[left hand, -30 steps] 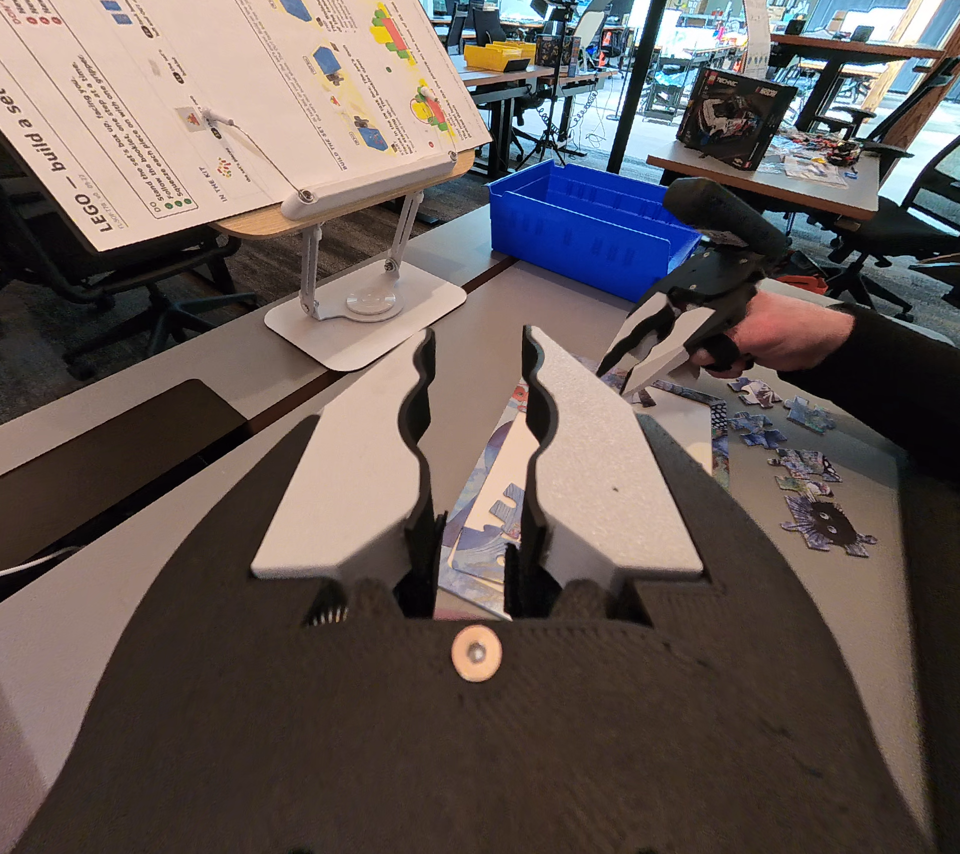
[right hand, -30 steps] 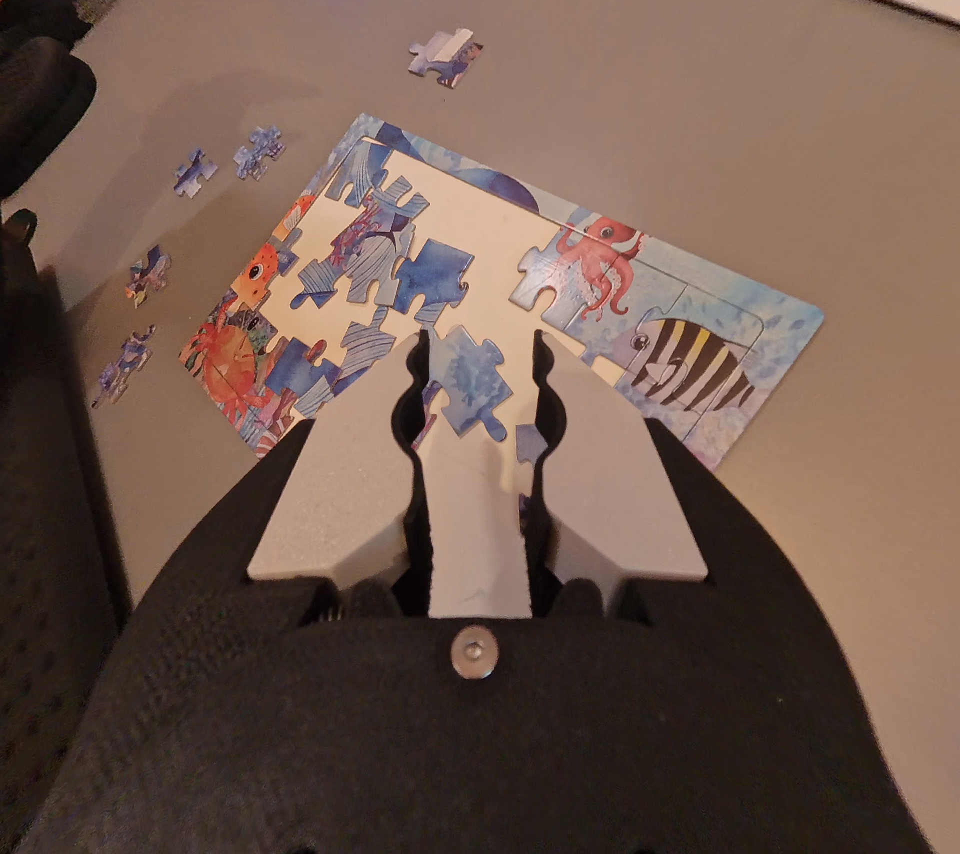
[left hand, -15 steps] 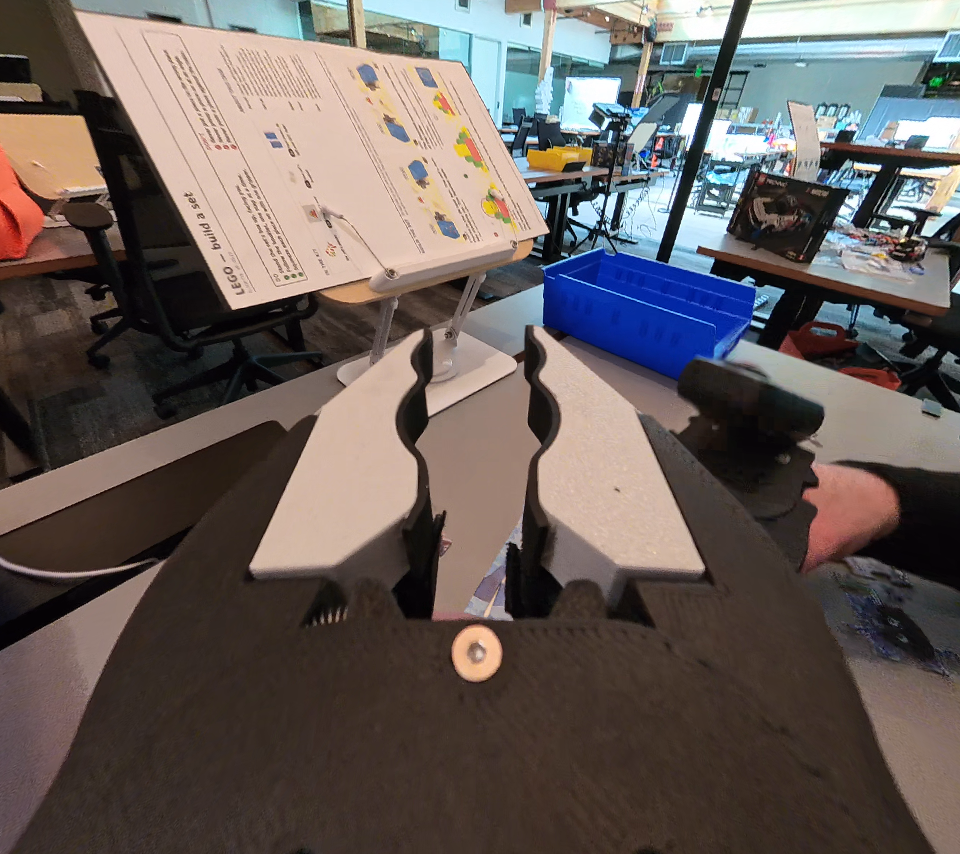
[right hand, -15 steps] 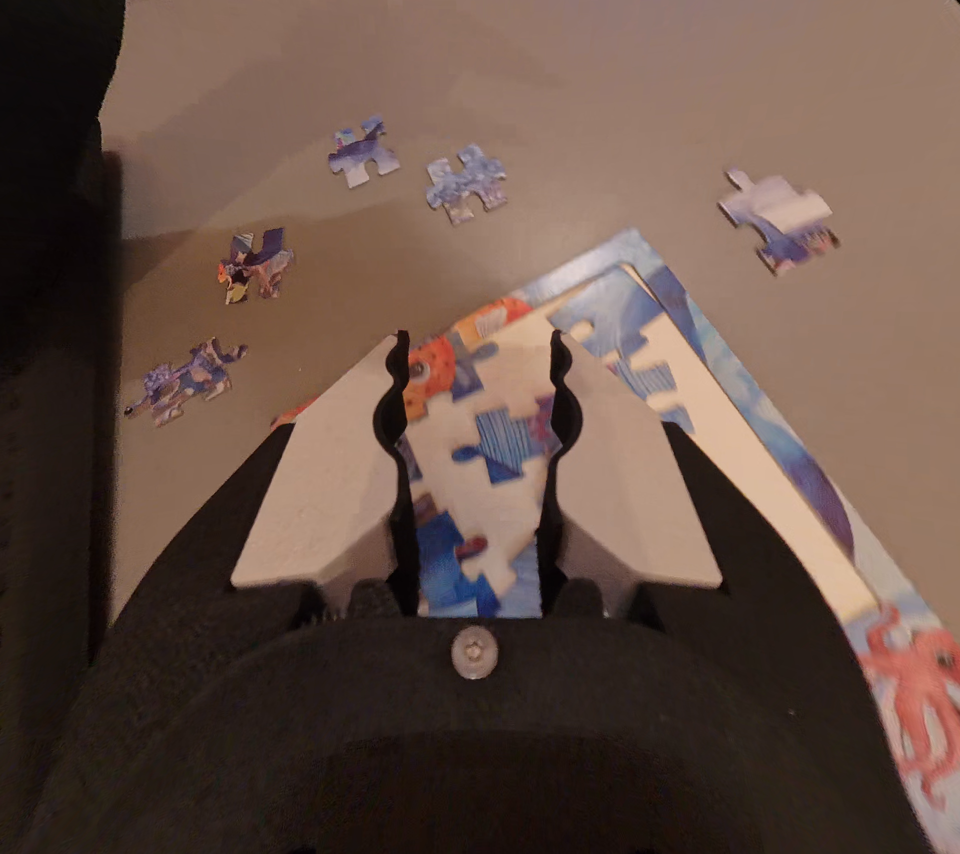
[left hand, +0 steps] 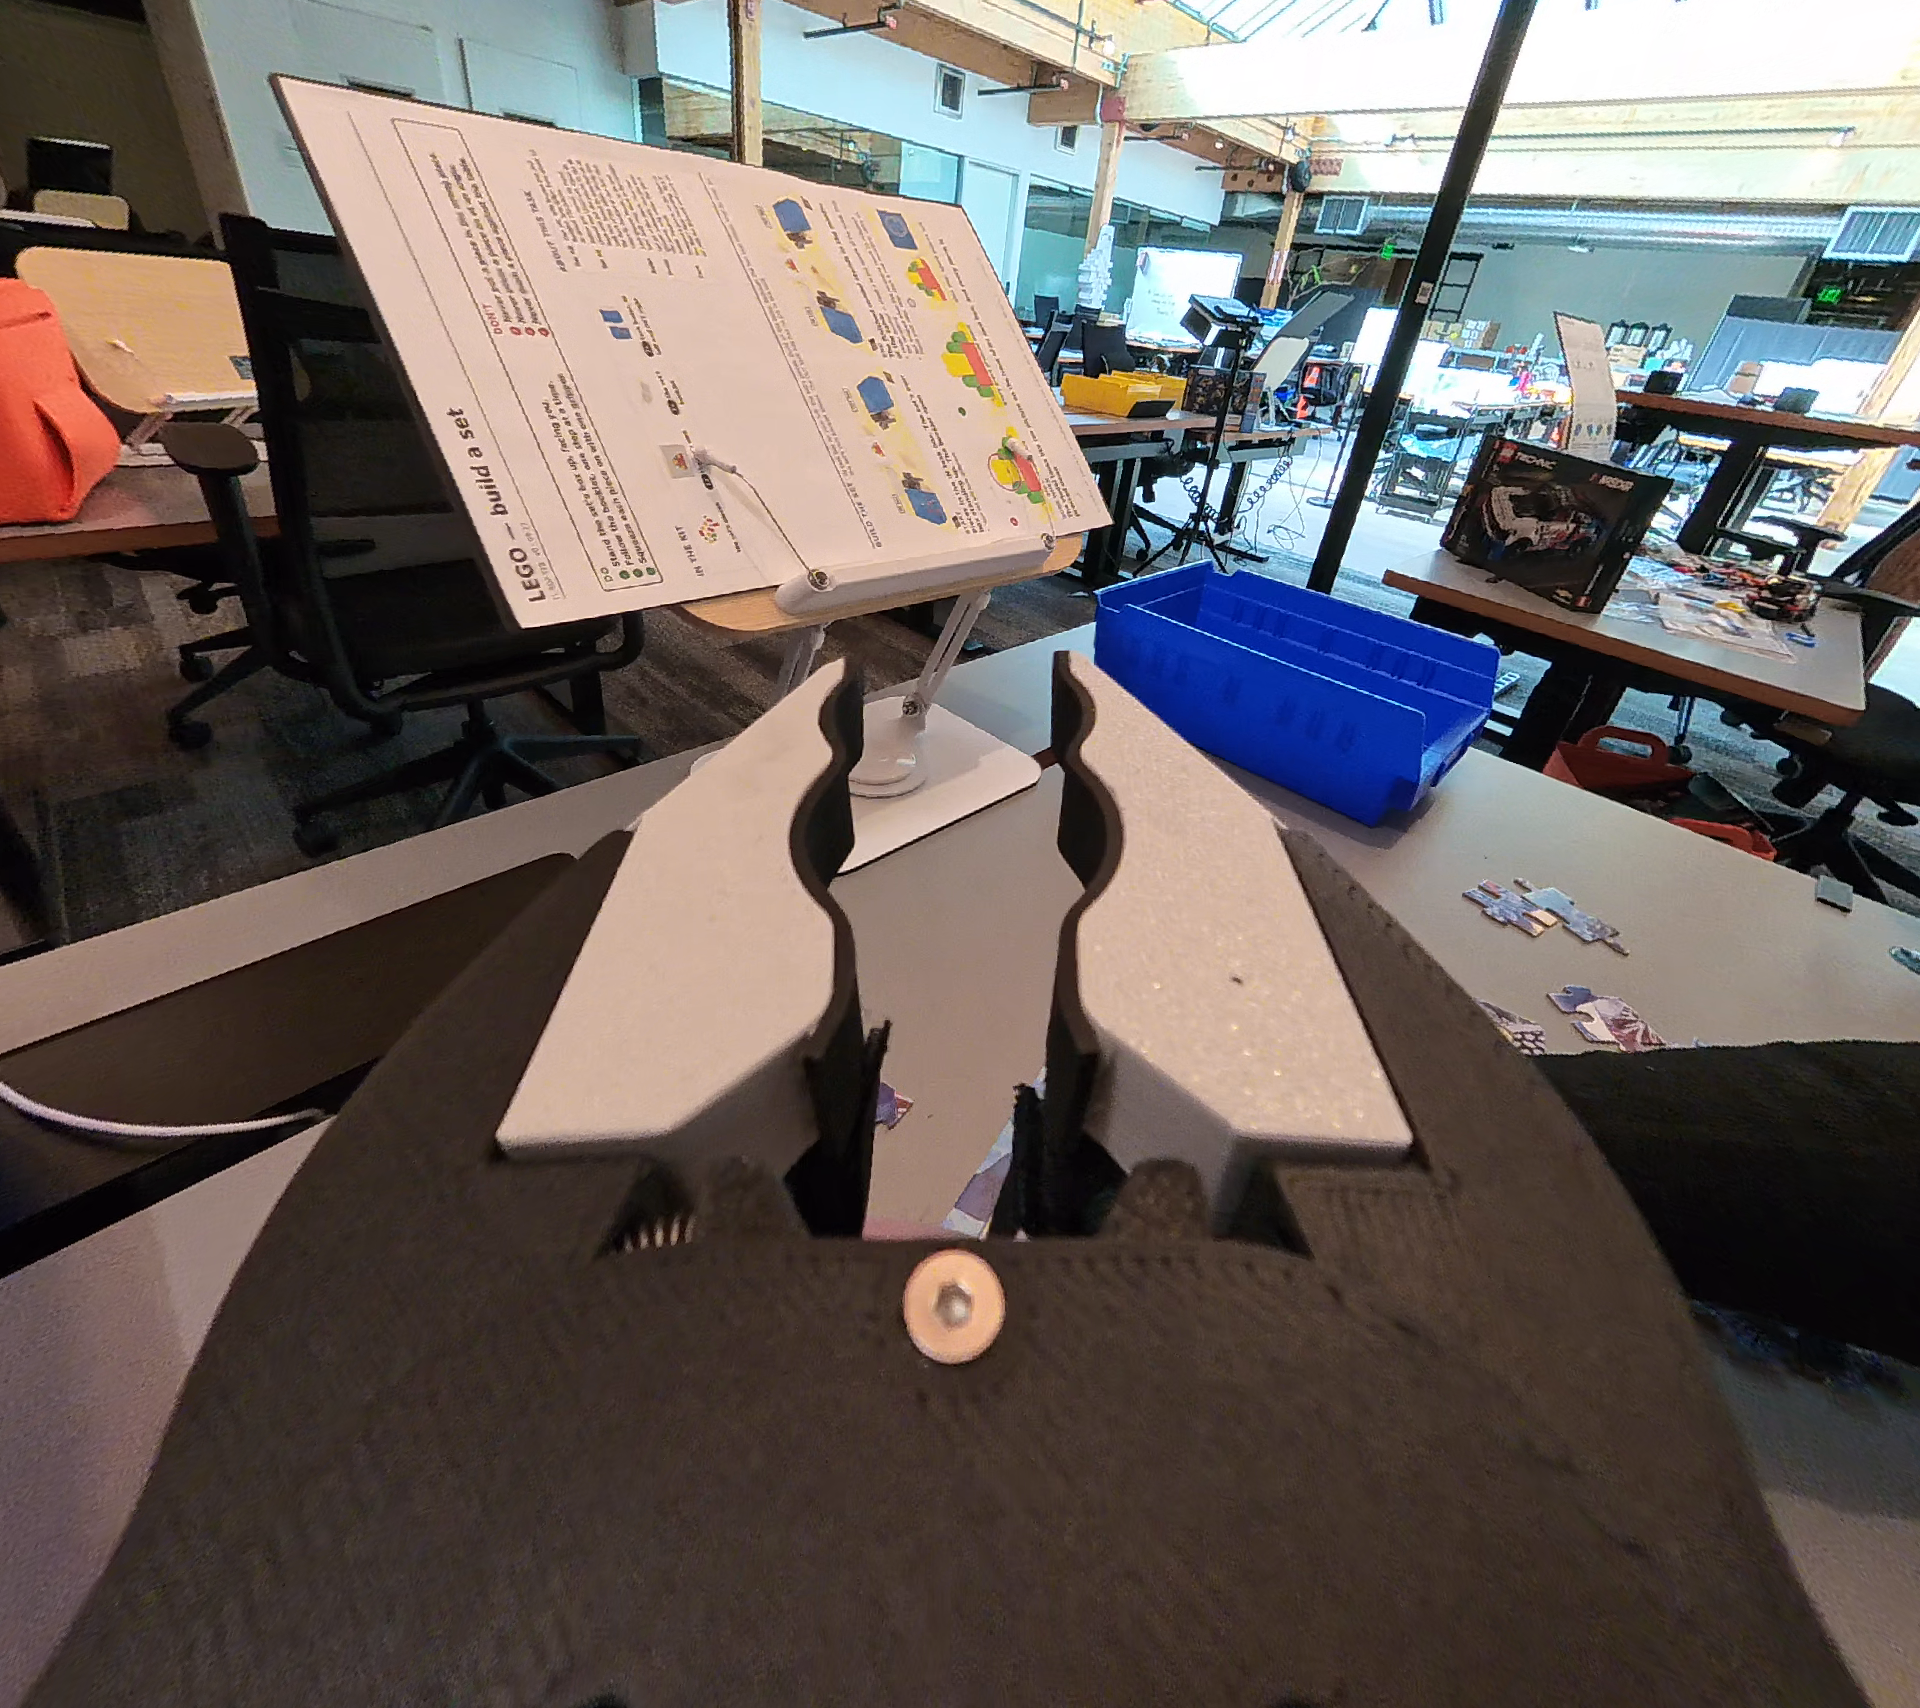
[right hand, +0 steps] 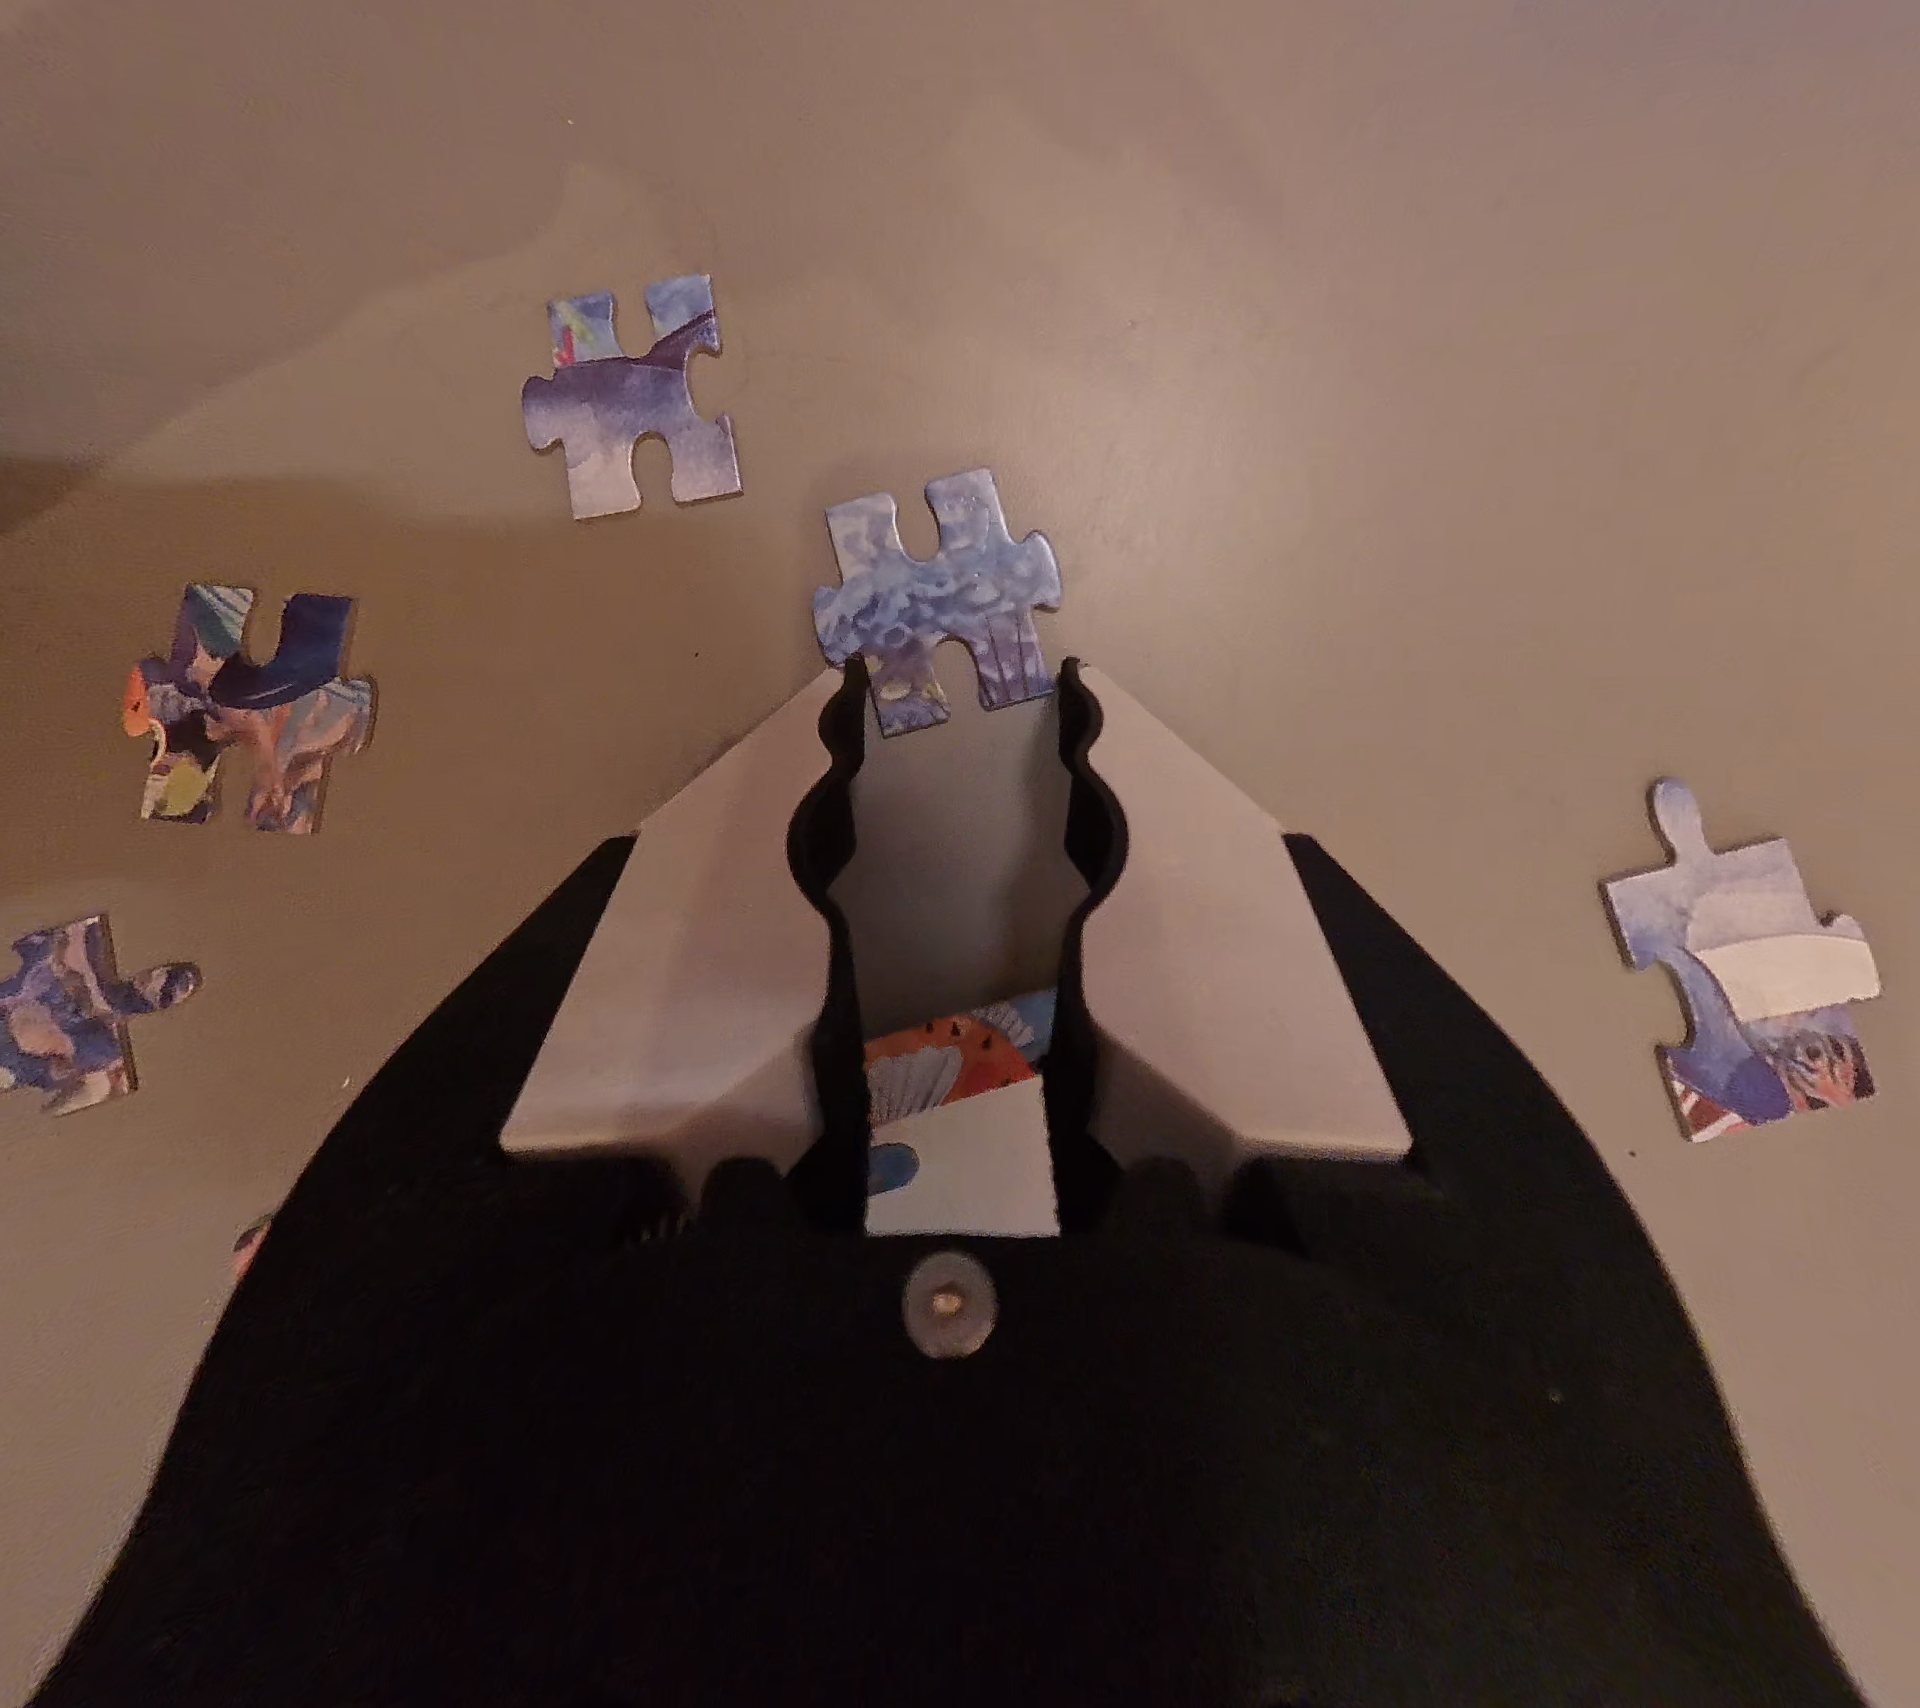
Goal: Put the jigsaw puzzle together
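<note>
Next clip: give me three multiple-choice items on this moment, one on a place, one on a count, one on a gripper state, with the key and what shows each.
1. Where does the pale blue cloud-patterned puzzle piece lie in the right wrist view?
A. Just past the right gripper tips
B. Inside the blue plastic bin
C. On the tilted document stand

2. How many loose puzzle pieces show on the grey table in the right wrist view?
A. Two
B. Five
C. Nine

3. How do the left gripper jaws stand?
A. Clamped on a piece
B. Apart, holding nothing
C. Out of view

Key: 1 A, the piece sits at the fingertips; 2 B, five separate pieces lie around the gripper; 3 B, bare table shows through the gap.
</note>
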The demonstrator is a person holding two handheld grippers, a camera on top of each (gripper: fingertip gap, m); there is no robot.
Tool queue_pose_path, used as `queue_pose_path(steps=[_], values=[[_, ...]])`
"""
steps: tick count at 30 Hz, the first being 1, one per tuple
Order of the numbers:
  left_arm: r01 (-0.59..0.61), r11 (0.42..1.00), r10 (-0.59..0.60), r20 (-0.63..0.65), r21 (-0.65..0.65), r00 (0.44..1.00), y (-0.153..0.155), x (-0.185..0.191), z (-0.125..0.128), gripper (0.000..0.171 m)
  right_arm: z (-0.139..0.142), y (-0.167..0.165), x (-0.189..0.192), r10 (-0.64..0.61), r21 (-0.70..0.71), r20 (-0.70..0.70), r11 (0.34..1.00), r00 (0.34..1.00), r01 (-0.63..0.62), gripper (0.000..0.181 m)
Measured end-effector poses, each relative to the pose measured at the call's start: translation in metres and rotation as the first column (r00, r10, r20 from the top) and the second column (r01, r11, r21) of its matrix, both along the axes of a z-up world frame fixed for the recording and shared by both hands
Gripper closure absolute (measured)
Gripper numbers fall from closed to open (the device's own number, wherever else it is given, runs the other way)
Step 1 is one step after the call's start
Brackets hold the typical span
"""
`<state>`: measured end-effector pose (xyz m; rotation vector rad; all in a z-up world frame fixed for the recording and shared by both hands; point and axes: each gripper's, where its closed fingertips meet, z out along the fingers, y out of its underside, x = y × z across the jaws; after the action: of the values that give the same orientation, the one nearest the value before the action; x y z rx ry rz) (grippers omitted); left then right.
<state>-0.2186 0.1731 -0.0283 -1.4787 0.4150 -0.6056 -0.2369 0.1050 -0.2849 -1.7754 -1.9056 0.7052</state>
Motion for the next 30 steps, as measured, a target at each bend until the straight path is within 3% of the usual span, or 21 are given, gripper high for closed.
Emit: queue_pose_path(steps=[7,12,15,23,26,30], values=[[-0.009,1.000,0.009,0.004,0.000,1.000,-0.001,-0.004,-0.001,0.137,0.004,-0.002,0.005,0.009,-0.007,-0.007,1.000,1.000,-0.009,0.149],[-0.010,1.000,0.010,0.012,-0.010,1.000,0.000,-0.007,-0.004,0.136,0.026,0.004,0.031,-0.018,0.018,-0.013,1.000,1.000,0.018,0.149],[-0.003,1.000,0.003,0.004,-0.023,1.000,0.002,-0.003,-0.009,0.136,0.044,0.015,0.071,-0.065,0.043,-0.014,0.997,0.998,0.065,0.149],[0.082,0.993,-0.086,-0.041,-0.091,0.995,0.010,0.036,-0.031,0.135,0.065,0.047,0.227,-0.302,0.062,0.014,0.952,0.953,0.300,0.149],[0.120,0.984,-0.134,-0.103,-0.132,0.986,0.013,0.062,-0.048,0.134,0.058,0.055,0.266,-0.355,0.113,0.035,0.930,0.934,0.349,0.149],[0.159,0.969,-0.193,-0.180,-0.188,0.965,0.014,0.092,-0.074,0.133,0.035,0.054,0.292,-0.341,0.130,0.094,0.936,0.935,0.329,0.149]])
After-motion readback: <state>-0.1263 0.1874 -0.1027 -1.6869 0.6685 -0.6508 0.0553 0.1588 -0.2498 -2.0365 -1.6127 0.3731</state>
